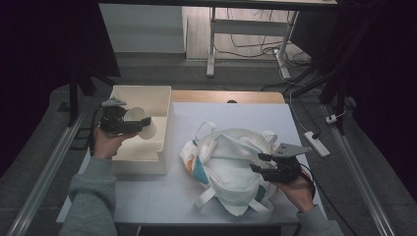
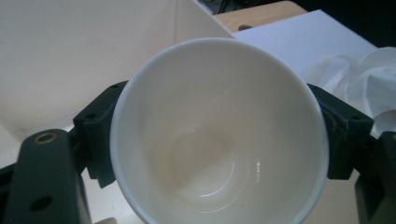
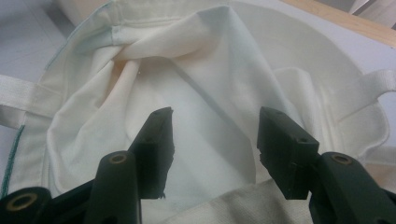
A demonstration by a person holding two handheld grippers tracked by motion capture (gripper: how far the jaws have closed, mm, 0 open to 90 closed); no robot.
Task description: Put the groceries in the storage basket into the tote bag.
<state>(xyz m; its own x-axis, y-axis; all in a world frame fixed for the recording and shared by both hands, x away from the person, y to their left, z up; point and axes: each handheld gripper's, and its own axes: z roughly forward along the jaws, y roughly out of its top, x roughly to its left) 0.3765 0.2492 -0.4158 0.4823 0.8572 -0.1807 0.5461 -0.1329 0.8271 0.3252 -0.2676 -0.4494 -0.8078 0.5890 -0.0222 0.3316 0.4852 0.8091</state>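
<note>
A white cup [image 1: 136, 119] hangs over the cream open-topped box [image 1: 147, 96] at the table's left, with my left gripper [image 1: 141, 126] shut on it. In the left gripper view the cup [image 2: 219, 93] faces me mouth-on and looks bare inside, and a black finger [image 2: 100, 140] presses on each side of it. A crumpled white cloth bag [image 1: 226, 157] with teal trim lies at the table's middle right. My right gripper [image 1: 256, 162] rests at its right edge. In the right gripper view that gripper [image 3: 215, 140] stands open over the bag's gaping fabric [image 3: 210, 70].
The white table top [image 1: 246, 113] ends in a wooden strip [image 1: 226, 96] at the far edge. Bag handles [image 1: 204, 129] loop out toward the box. A power strip [image 1: 317, 142] lies on the floor to the right, and desk legs [image 1: 211, 44] stand beyond.
</note>
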